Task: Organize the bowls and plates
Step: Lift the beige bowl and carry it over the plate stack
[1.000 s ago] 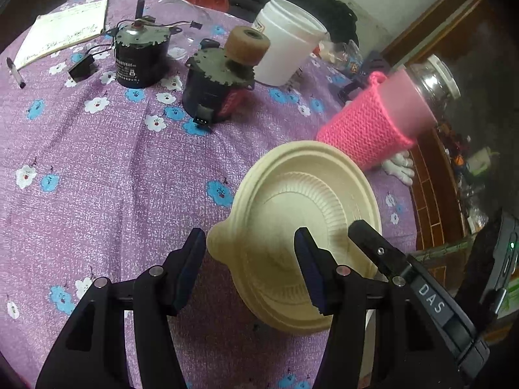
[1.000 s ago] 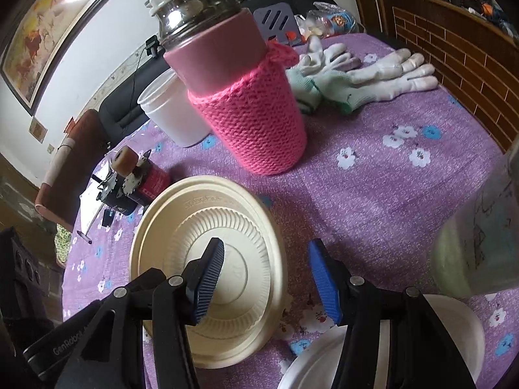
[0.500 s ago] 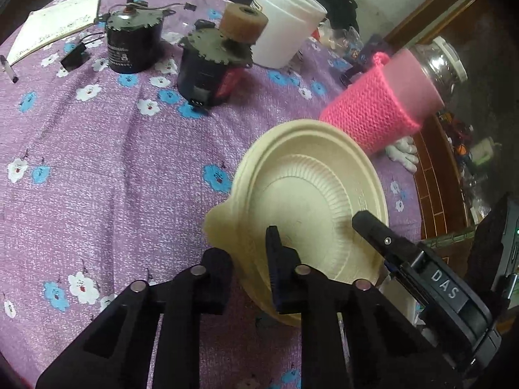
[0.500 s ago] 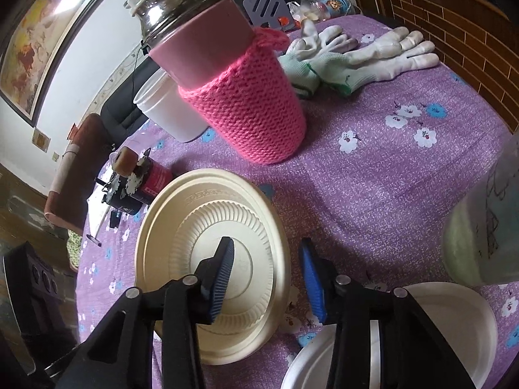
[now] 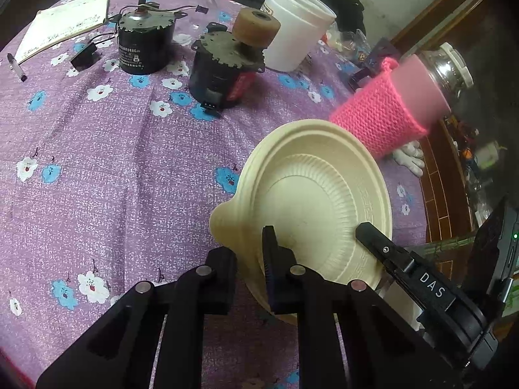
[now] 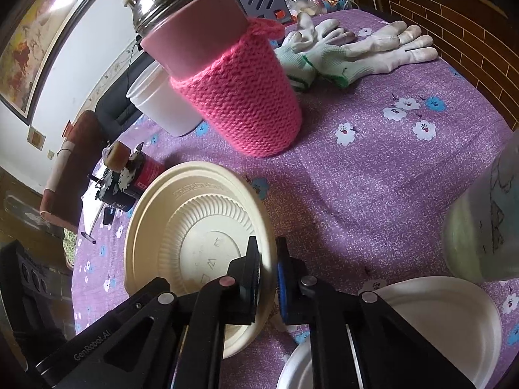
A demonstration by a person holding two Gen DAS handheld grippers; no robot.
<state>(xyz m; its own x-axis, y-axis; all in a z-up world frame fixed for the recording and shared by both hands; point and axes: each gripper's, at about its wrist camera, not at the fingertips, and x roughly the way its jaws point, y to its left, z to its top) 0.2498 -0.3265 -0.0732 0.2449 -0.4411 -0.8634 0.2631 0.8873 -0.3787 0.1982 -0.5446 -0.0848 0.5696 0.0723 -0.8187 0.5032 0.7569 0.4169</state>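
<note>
A cream ribbed plate nested in a cream bowl (image 5: pixel 311 194) sits on the purple flowered tablecloth (image 5: pixel 97 162). My left gripper (image 5: pixel 249 259) is shut on the near left rim of the cream bowl, by its tab. My right gripper (image 6: pixel 267 275) is shut on the right rim of the same stack (image 6: pixel 194 227); its finger also shows in the left wrist view (image 5: pixel 376 243). A white plate (image 6: pixel 438 317) lies at the bottom right of the right wrist view, partly hidden by the gripper.
A flask in a pink knitted sleeve (image 6: pixel 240 97) stands just behind the stack. A white tub (image 5: pixel 295 39), two black motors (image 5: pixel 223 68) (image 5: pixel 142 45), a notebook (image 5: pixel 65 22), white gloves (image 6: pixel 356 48) and a pale jar (image 6: pixel 486 220) surround it.
Both grippers have closed from open onto the rim of the cream bowl and plate stack. The stack has tilted slightly in the views.
</note>
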